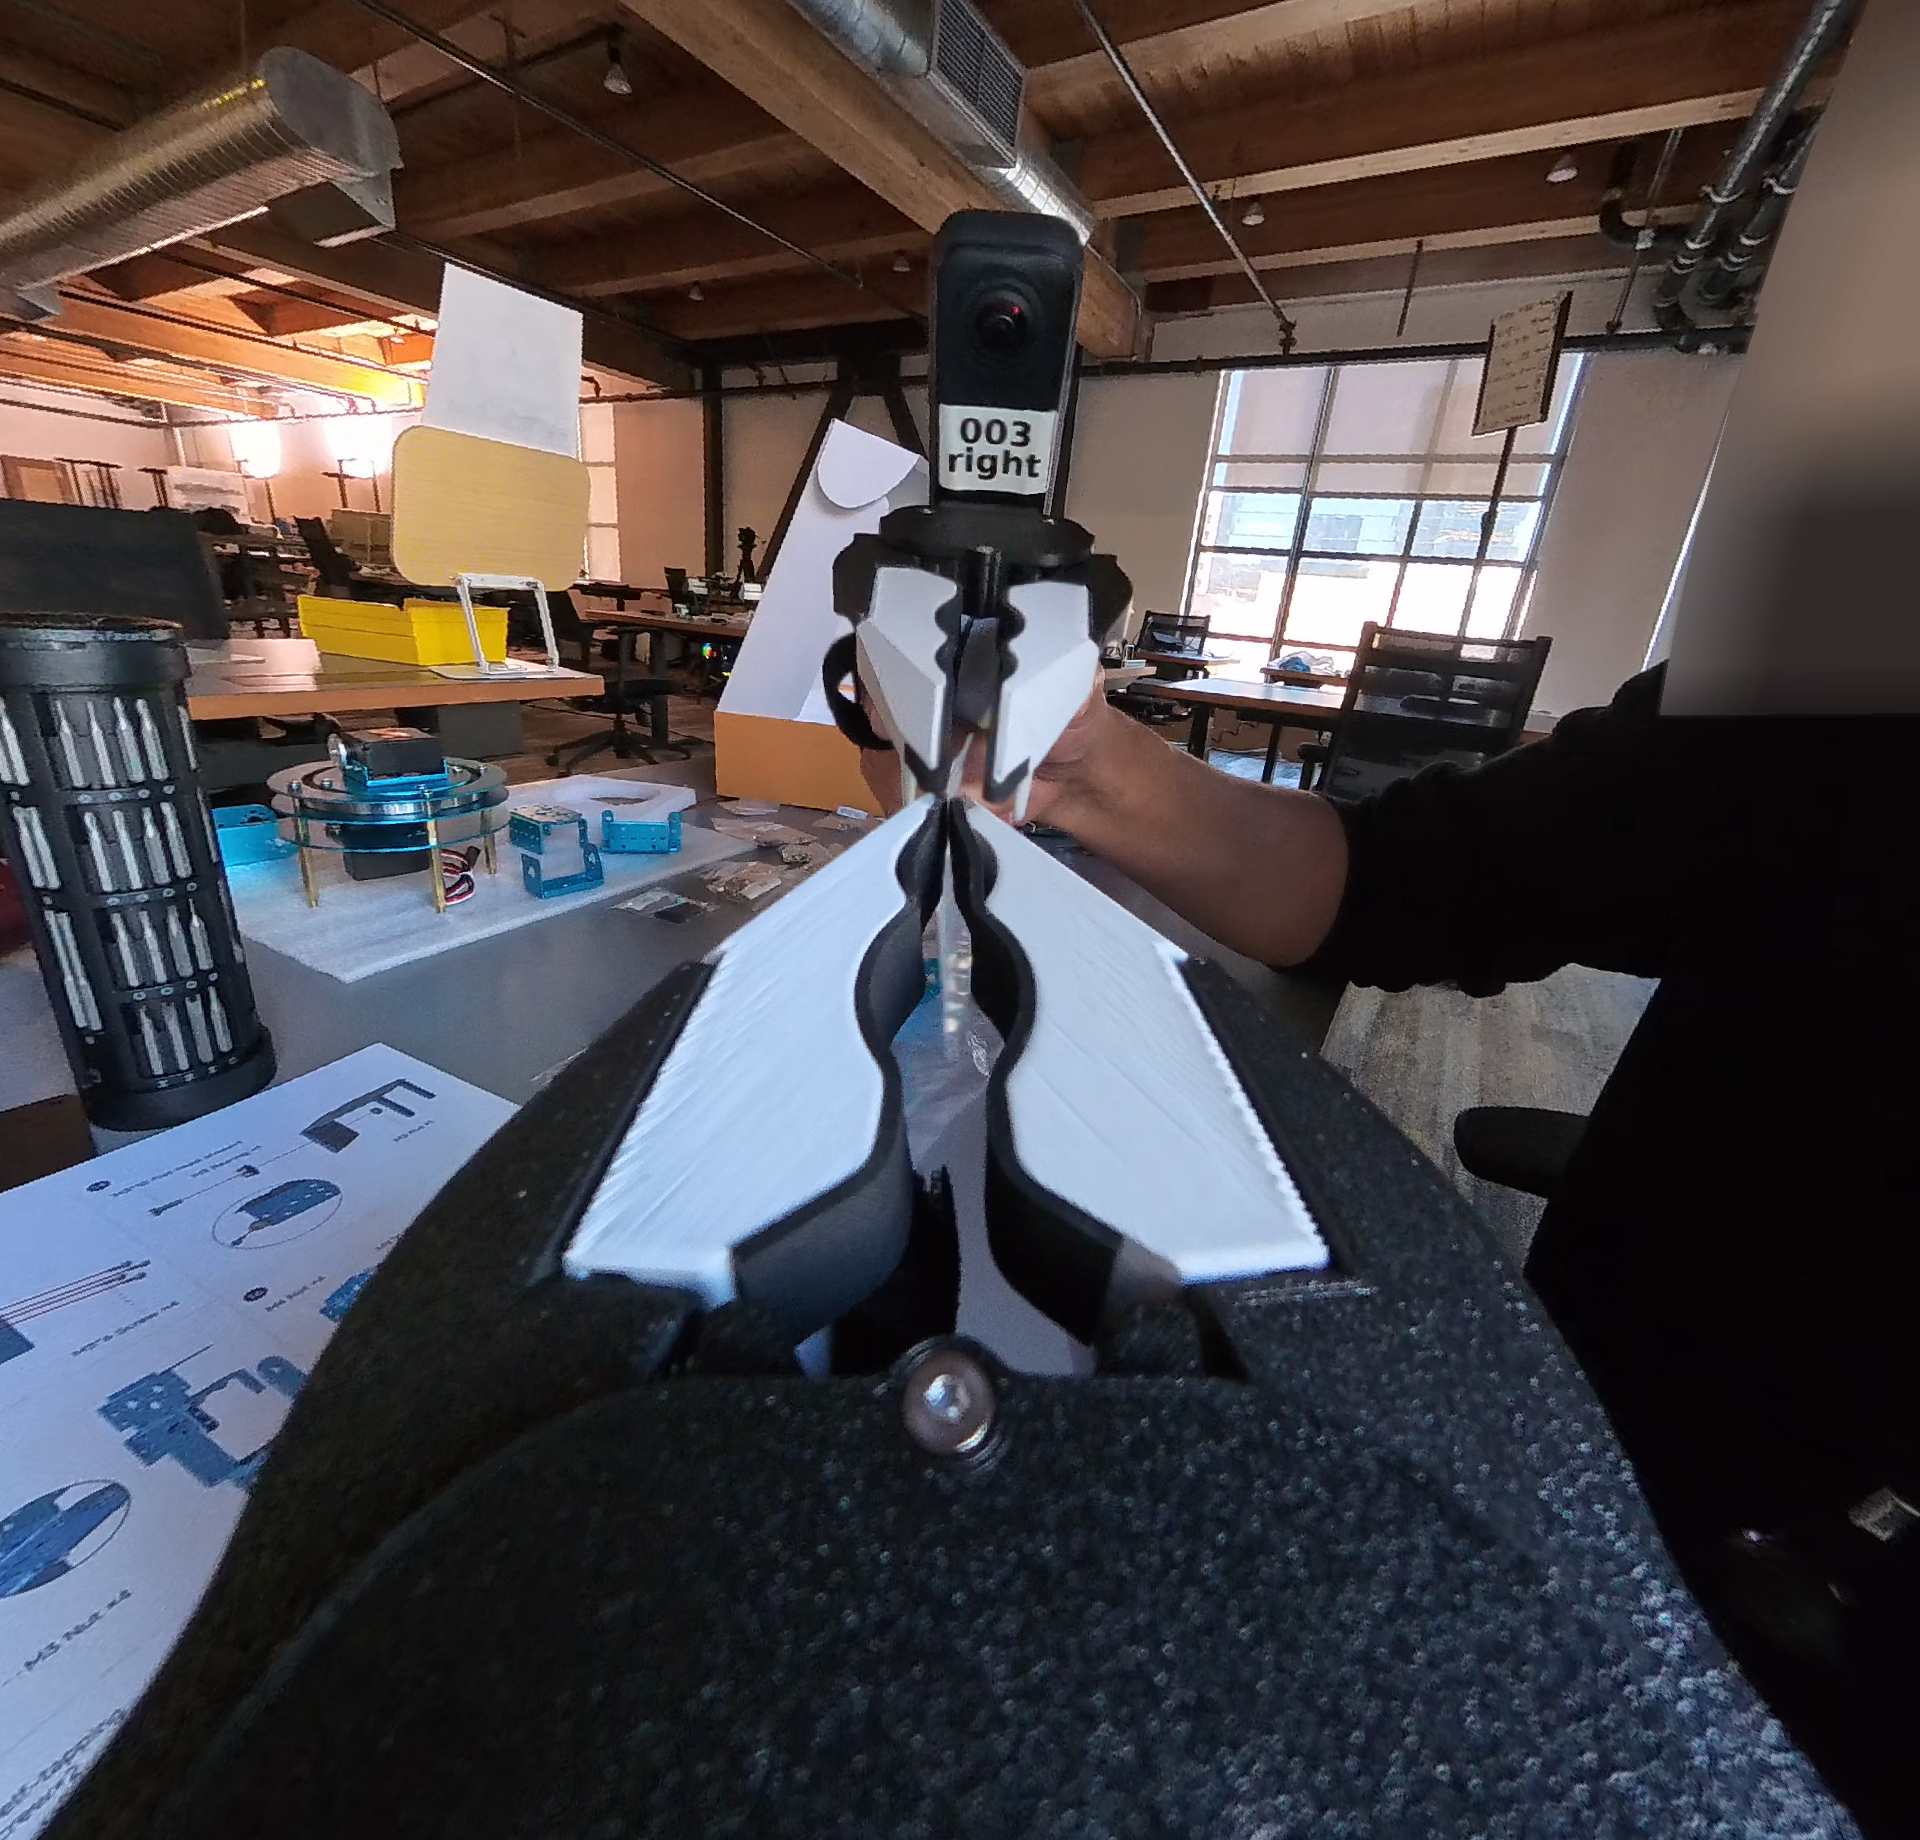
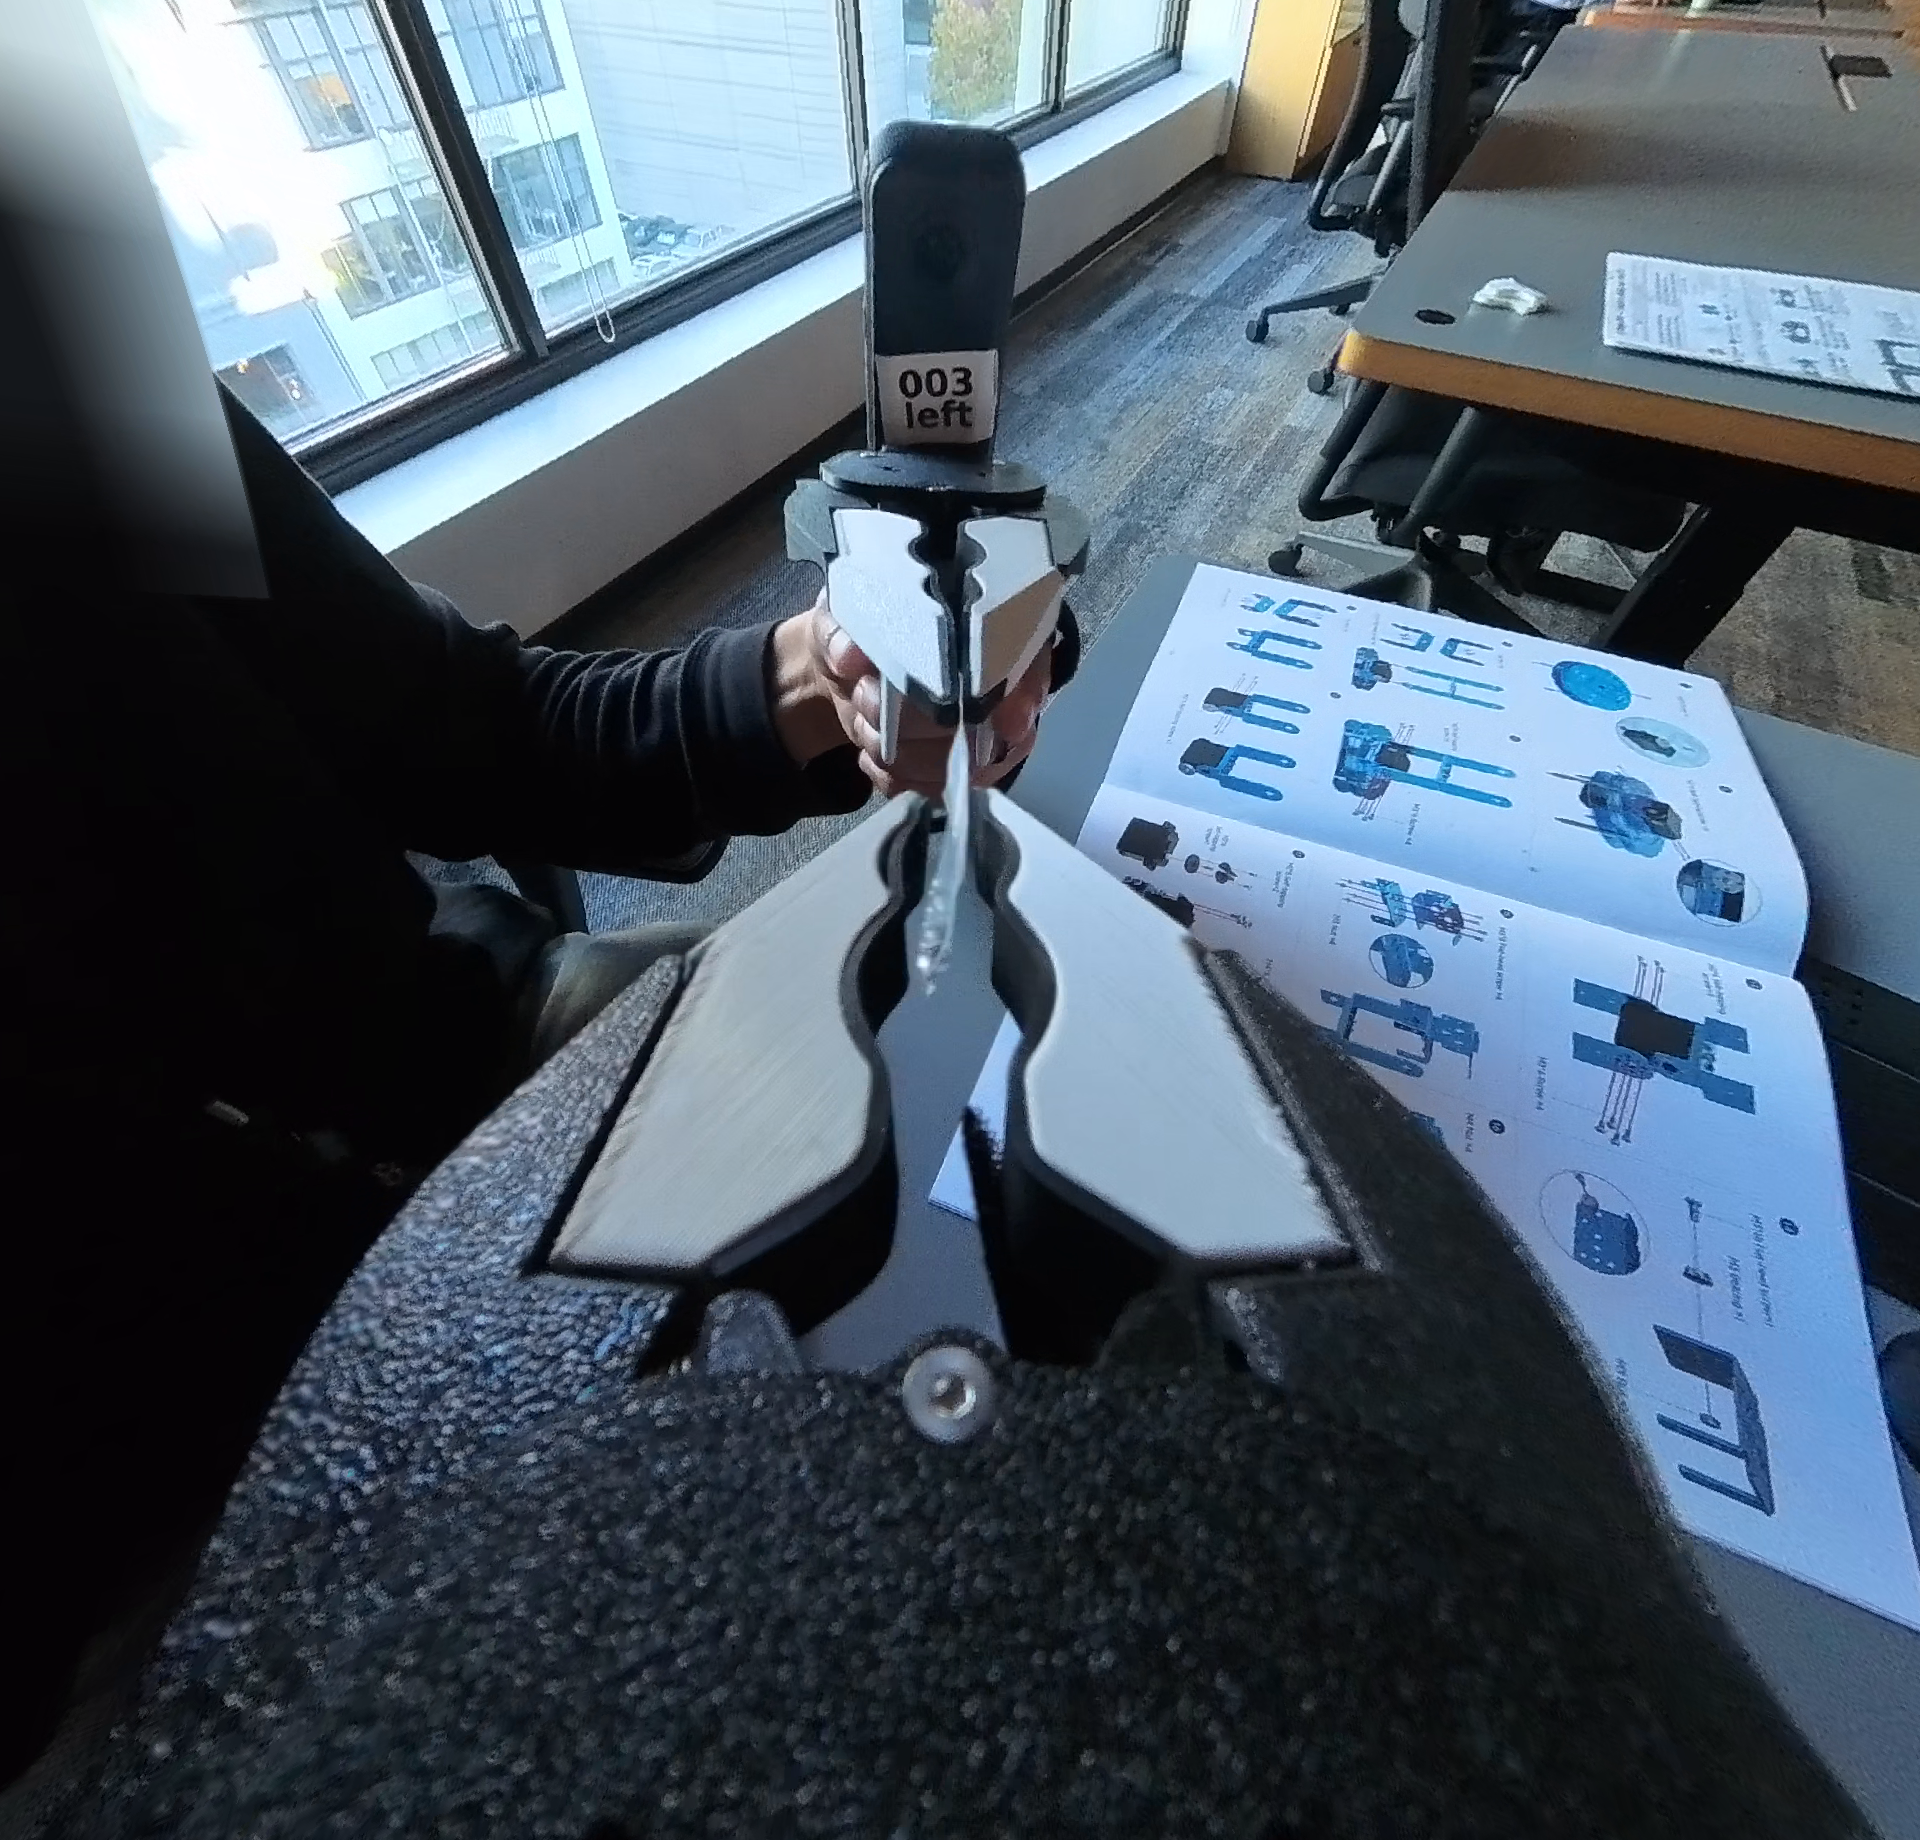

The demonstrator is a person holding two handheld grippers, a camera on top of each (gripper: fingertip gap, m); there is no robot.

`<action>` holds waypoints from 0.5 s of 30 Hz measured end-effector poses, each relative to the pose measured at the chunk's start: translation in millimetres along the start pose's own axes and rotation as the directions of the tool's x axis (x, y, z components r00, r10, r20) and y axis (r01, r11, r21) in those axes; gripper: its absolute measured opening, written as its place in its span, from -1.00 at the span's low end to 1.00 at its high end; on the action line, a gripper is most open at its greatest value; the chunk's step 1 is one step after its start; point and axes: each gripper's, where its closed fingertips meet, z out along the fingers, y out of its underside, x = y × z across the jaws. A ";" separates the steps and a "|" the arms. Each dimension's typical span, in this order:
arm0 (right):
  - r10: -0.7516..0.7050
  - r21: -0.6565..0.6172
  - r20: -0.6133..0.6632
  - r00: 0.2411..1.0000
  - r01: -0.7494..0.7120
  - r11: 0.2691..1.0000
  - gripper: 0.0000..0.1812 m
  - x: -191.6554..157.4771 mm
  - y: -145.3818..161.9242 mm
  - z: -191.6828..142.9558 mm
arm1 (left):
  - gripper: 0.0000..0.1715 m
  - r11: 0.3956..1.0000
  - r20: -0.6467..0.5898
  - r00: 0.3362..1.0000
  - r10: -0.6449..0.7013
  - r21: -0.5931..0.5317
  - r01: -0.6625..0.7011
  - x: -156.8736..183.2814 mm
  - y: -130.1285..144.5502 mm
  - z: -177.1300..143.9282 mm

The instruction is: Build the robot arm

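My two grippers face each other tip to tip above the table edge, with a small clear plastic bag between them. In the left wrist view my left gripper (image 1: 943, 814) is shut, and the bag (image 1: 954, 969) hangs down between its fingers, with something blue inside. The right gripper (image 1: 966, 788) stands opposite, held by a hand, jaws nearly together. In the right wrist view my right gripper (image 2: 953, 803) is closed on the bag (image 2: 951, 865), which stretches as a thin strip to the left gripper (image 2: 961, 715), also closed on it.
An open instruction booklet (image 2: 1455, 907) lies on the grey table (image 1: 499, 990). A black cylindrical bit holder (image 1: 125, 876), a round servo turntable assembly (image 1: 390, 803), blue brackets (image 1: 566, 845) on white foam and small packets (image 1: 738, 881) stand beyond. Office chairs (image 2: 1382, 159) and desks surround.
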 end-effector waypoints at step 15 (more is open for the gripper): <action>0.018 -0.007 -0.037 0.999 -0.019 1.000 -0.87 6.5 1.2 2.2 | -1.00 0.997 0.012 0.999 0.032 -0.071 -0.031 3.8 12.7 3.7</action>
